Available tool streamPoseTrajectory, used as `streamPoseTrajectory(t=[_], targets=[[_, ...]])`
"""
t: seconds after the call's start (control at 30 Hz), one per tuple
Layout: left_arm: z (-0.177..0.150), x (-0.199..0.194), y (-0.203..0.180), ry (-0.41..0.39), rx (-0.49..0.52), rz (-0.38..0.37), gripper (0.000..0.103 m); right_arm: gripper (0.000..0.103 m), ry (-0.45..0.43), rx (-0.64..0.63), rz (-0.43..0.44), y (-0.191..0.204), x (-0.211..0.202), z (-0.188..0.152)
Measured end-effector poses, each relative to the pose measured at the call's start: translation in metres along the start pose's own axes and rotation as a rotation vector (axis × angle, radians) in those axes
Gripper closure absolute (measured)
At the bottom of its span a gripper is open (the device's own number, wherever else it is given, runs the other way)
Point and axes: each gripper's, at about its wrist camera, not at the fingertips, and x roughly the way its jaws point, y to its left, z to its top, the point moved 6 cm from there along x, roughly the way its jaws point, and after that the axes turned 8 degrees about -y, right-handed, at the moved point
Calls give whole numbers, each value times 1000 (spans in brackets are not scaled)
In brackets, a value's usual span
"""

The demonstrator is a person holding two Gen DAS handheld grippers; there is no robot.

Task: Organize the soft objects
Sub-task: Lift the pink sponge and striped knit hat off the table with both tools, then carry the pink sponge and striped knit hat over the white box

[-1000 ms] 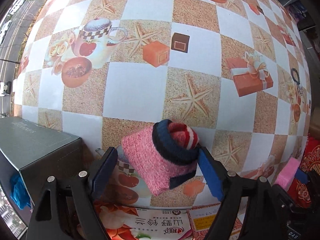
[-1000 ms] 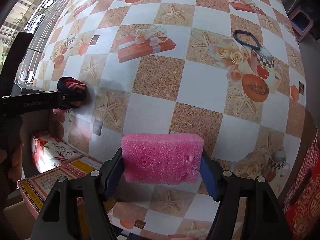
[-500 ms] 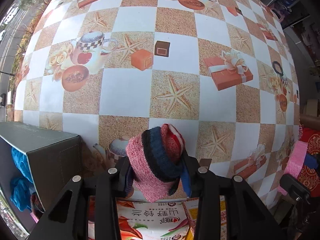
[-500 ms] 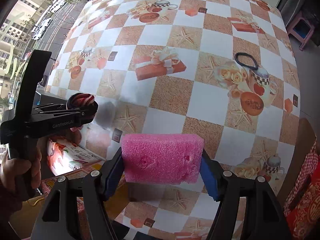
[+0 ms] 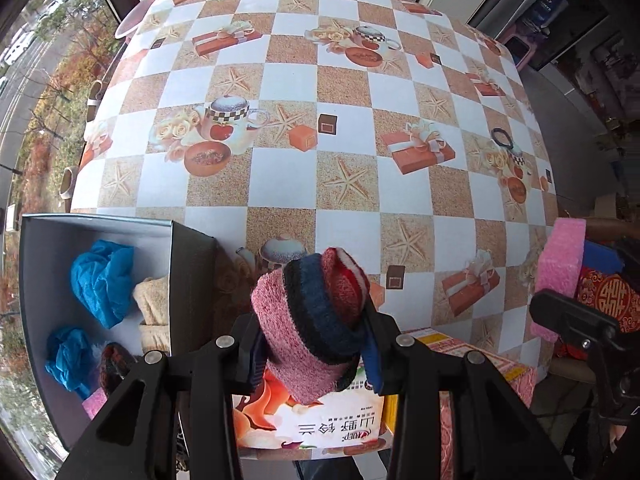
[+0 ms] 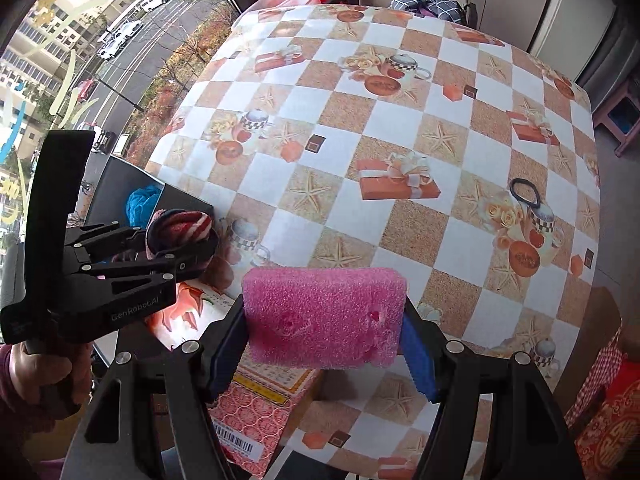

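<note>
My left gripper (image 5: 314,354) is shut on a rolled sock bundle (image 5: 316,320), pink with dark blue and red-white stripes, held above the table's near edge. The same bundle (image 6: 180,230) shows in the right wrist view, clamped by the left gripper (image 6: 176,248) beside the grey box. My right gripper (image 6: 324,350) is shut on a pink foam sponge (image 6: 324,316), lifted off the table; the sponge (image 5: 558,268) appears at the right edge of the left wrist view. An open grey box (image 5: 96,224) at the lower left holds blue cloths (image 5: 102,280), a beige cloth (image 5: 154,300) and other soft items.
The checkered tablecloth (image 5: 280,168) with printed starfish and gifts covers the table. A black hair tie (image 6: 525,192) lies at the right. Printed cartons (image 5: 304,424) sit below the near edge. A hand (image 6: 36,376) holds the left gripper's handle. A window lies to the left.
The left gripper closed on the sock bundle and lifted it off the table. Both grippers rose, so more of the table and the grey box's inside show. The sponge stayed gripped.
</note>
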Motion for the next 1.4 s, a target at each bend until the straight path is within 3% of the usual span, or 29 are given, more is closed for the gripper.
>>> streamPoseTrajectory(t=[0.57,1.4], targets=[[-64,-63,48,-63,-97,-3,61,32,24,-182,28,101,-9,-15],[-119,-93,142,-119,-326,51,61,32,77,-379,62,210,9,-28]])
